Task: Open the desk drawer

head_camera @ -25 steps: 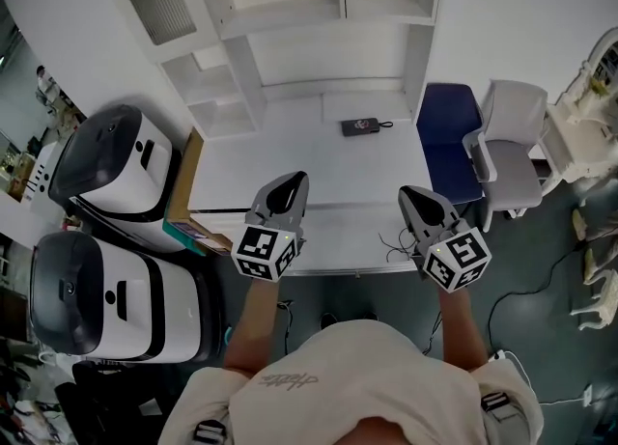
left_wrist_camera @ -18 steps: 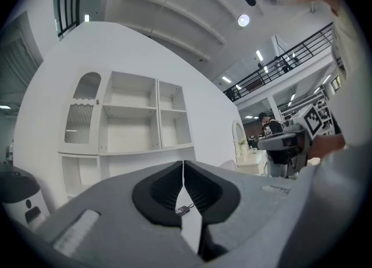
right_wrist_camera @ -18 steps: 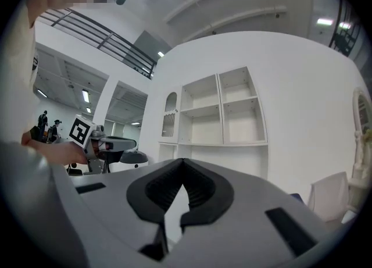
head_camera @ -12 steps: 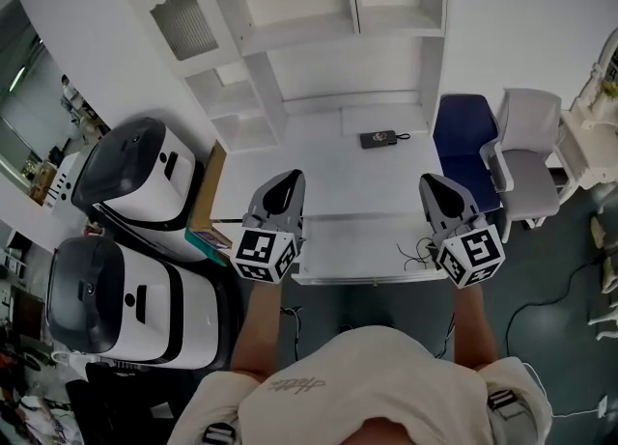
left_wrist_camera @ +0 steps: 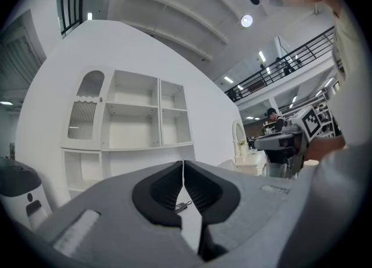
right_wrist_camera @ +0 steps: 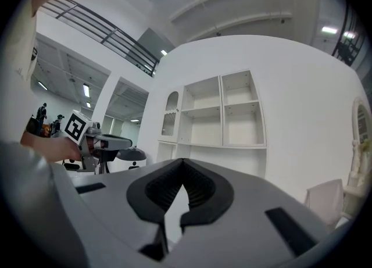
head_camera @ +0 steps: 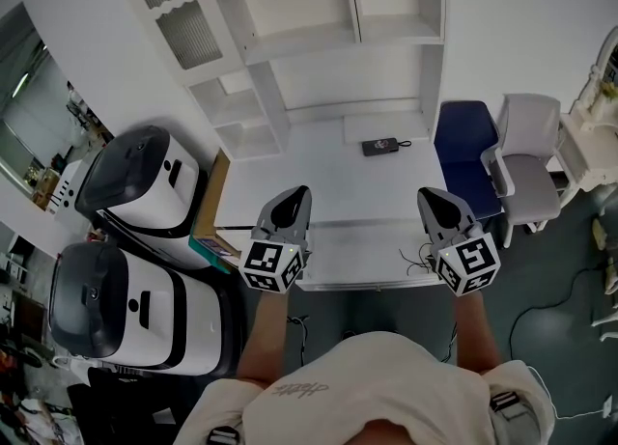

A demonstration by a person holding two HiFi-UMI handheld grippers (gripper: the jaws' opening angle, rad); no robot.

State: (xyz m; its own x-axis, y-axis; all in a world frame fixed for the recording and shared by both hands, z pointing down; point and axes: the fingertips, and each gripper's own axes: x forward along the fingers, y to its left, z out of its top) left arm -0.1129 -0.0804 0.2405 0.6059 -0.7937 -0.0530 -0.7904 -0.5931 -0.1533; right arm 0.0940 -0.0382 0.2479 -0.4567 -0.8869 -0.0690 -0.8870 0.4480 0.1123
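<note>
A white desk (head_camera: 328, 178) with a shelf hutch (head_camera: 319, 28) stands in front of me in the head view. A thin seam (head_camera: 367, 224) crosses its top near the front edge; I cannot see a drawer front from above. My left gripper (head_camera: 297, 194) and right gripper (head_camera: 429, 198) hover over the desk's front strip, about a shoulder's width apart. Both are shut and hold nothing. The left gripper view shows its jaws met at the tips (left_wrist_camera: 183, 165), aimed at the hutch. The right gripper (right_wrist_camera: 183, 162) points the same way, also closed.
A small black device (head_camera: 383, 146) with a cord lies at the back of the desk. Two white-and-black machines (head_camera: 135, 178) (head_camera: 106, 308) stand at the left, beside a wooden panel (head_camera: 208, 197). A blue chair (head_camera: 465, 144) and a grey chair (head_camera: 526, 158) stand right. Cables (head_camera: 415, 260) hang at the front edge.
The head view has shifted, so the desk sits lower and further right in frame. Both grippers stay shut over the desk's front edge, the left one slightly nearer me.
</note>
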